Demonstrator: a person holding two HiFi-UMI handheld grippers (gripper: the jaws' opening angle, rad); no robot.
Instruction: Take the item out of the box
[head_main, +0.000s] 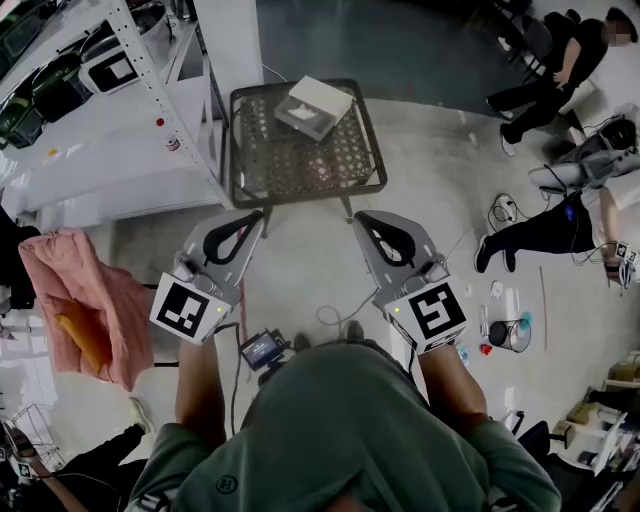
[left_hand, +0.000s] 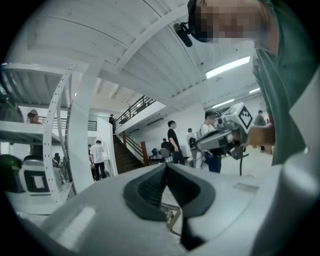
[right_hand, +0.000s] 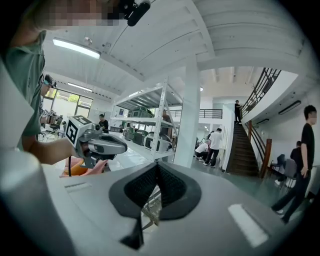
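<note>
I look down from the head camera and see both claws held out in front of me, side by side, with a gap of bare floor between them. The left claw (head_main: 256, 218) is closed all the way. In its own view the two dark pads meet at the tips, and nothing is between them. The right claw (head_main: 361, 218) is the same: pads pressed together, holding nothing.

The box (head_main: 313, 107) sits on the far part of a small dark bench (head_main: 262, 172) with a mesh top, just ahead of the claw tips. Neither claw touches the box or the bench. I can see the box's pale top and a grey side. The item does not show, so I cannot say what it is or how it lies.

In both claw views the box is out of sight. Each view looks out over the big room. Only a thin bit of metal mesh peeks through the small gap under the closed pads, and it is too small for me to be sure which part of the bench it is.

A white rack (head_main: 150, 90) stands to the left of the bench, cut off by the edge of the picture. A pink cloth (head_main: 70, 285) hangs low on the left. People (head_main: 545, 75) sit on the floor far to the right. My own green shirt hides the floor close to me, and a small screen (head_main: 262, 348) pokes out just above it.
</note>
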